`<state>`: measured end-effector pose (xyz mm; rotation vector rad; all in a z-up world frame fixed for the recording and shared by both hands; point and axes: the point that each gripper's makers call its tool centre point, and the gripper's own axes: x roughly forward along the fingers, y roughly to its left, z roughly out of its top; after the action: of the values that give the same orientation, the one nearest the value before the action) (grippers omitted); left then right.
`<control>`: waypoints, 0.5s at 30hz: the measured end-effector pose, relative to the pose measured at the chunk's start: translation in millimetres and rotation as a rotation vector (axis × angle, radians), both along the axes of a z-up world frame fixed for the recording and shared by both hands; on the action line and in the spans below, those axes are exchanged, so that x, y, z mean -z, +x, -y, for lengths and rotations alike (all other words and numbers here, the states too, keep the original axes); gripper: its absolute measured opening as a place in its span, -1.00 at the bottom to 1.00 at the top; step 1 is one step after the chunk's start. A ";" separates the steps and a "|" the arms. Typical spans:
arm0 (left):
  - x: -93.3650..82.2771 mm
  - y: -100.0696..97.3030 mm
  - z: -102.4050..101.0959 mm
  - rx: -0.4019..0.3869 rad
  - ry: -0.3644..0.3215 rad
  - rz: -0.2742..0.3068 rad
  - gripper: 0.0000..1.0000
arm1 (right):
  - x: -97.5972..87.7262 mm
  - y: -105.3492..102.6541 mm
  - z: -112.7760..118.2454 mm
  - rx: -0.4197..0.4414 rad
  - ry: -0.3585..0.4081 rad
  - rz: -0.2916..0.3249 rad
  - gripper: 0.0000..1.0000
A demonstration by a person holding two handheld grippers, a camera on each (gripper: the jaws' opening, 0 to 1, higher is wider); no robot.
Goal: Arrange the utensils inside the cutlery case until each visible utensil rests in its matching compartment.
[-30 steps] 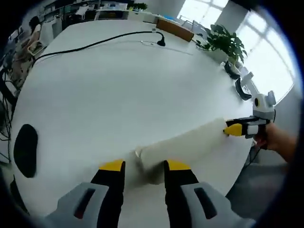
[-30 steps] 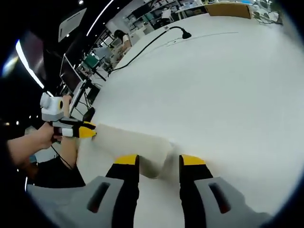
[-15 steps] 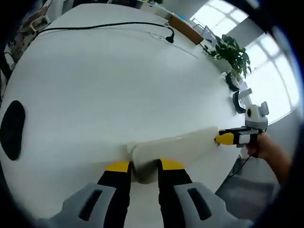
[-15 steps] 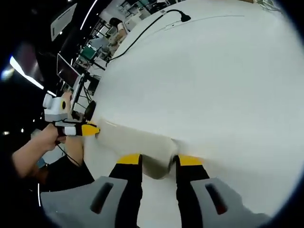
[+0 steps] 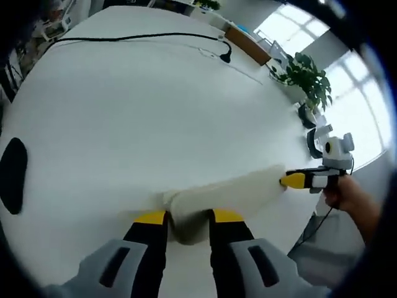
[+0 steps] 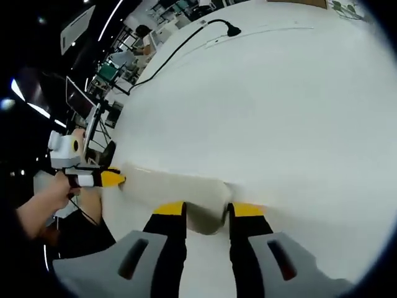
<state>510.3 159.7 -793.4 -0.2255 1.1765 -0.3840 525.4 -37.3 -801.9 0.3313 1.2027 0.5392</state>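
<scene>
A long off-white cutlery case lies closed on the white table. My left gripper is shut on its near end, yellow-tipped jaws pressing both sides. At the case's far end the right gripper comes in from the right, held by a hand. In the right gripper view the same case runs leftward, with my right gripper shut on its near end and the left gripper at the far end. I cannot see any utensils.
A black cable ending in a plug crosses the far side of the table. A dark oval pad lies at the left edge. A potted plant stands beyond the right edge. Office desks and monitors lie past the table.
Both pairs of jaws have narrowed onto the ends of the case. Both views have shifted a little with the hands; the case stays on the table.
</scene>
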 end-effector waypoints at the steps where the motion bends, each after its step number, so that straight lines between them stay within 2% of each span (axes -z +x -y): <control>1: -0.2 2.7 3.7 -0.001 -0.002 0.000 -0.42 | -0.4 5.7 4.5 0.004 -0.010 0.015 -0.53; 6: -0.1 20.5 11.9 -0.006 0.011 0.022 -0.42 | 0.4 12.6 15.1 0.023 -0.016 0.016 -0.53; 11: 0.1 22.8 11.7 0.009 0.017 0.036 -0.41 | 0.5 9.1 17.0 0.053 0.019 0.028 -0.52; 13: 0.2 22.5 10.3 0.000 0.004 0.037 -0.41 | 1.0 8.9 16.6 0.091 0.051 0.013 -0.51; 15: 0.1 22.7 10.6 -0.004 -0.002 0.036 -0.40 | 1.4 8.2 16.1 0.175 0.089 -0.030 -0.50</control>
<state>533.0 149.0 -793.5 -0.2221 1.1405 -0.3845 533.6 -53.4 -803.4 0.5167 1.1685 0.4376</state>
